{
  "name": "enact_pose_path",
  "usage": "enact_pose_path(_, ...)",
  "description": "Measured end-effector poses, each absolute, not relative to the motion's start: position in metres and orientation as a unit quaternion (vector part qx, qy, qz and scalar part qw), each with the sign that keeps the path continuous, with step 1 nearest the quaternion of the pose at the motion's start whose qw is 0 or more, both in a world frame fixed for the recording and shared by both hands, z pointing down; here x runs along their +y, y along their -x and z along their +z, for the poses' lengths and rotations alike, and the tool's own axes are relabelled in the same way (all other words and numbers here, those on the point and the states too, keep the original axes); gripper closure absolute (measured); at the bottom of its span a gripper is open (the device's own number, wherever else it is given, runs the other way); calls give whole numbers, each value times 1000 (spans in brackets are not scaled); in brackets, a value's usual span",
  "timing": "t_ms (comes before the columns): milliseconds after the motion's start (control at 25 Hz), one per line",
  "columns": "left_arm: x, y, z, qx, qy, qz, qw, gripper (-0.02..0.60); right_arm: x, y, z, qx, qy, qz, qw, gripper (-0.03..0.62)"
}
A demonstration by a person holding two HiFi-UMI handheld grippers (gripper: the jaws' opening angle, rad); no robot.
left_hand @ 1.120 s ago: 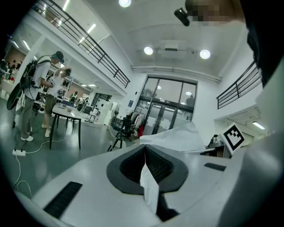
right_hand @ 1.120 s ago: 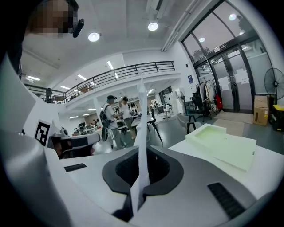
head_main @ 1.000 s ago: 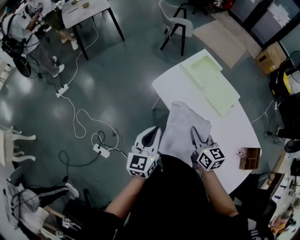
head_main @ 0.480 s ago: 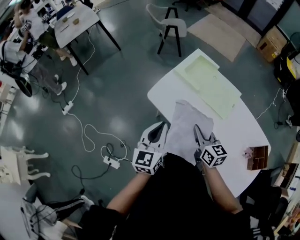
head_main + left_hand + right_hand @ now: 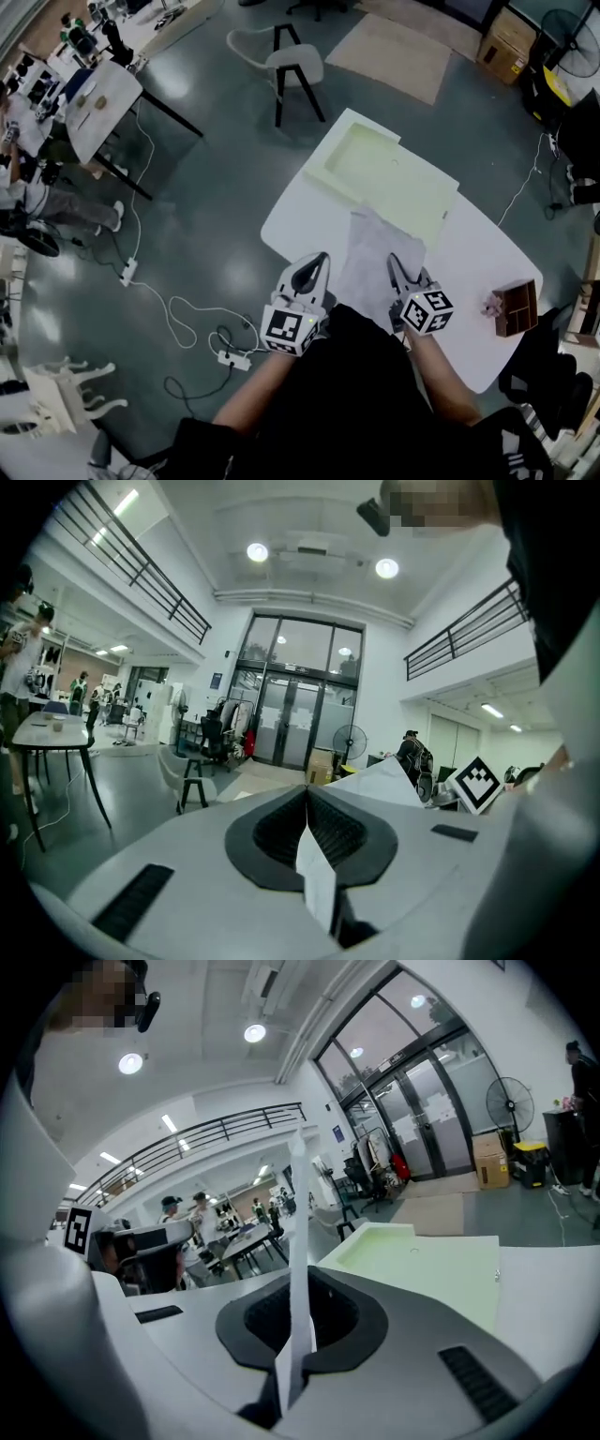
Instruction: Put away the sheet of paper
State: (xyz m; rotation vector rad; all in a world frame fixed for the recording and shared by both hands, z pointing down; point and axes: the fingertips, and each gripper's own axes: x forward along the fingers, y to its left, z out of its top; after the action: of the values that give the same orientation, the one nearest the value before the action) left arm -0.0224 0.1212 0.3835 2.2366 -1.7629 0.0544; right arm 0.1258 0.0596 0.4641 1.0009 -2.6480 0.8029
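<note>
Fingers of left gripper and right gripper closed on sheet of paper, green case at 12 o'clock beyond

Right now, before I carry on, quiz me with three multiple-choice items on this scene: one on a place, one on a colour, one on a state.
1. Where does the small wooden box stand?
A. On the white table, to the right of the right gripper
B. On the floor
C. On a shelf

2. What colour is the open case beyond the sheet of paper?
A. Red
B. Pale green
C. Black

3. How do the fingers of the left gripper stand?
A. Wide apart and empty
B. Shut on the sheet of paper
C. Shut on a cable

Answers:
1 A: the head view shows it near the table's right edge.
2 B: its tray and its flat half both look pale green.
3 B: the left gripper view shows the sheet's edge pinched between the fingers.
</note>
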Motion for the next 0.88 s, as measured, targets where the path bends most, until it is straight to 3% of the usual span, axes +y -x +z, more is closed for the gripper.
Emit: enact_pose_path(880,-15,-12,457,-567,-797,74,196,577,-98,-197,519,-831,-425,356,41,595)
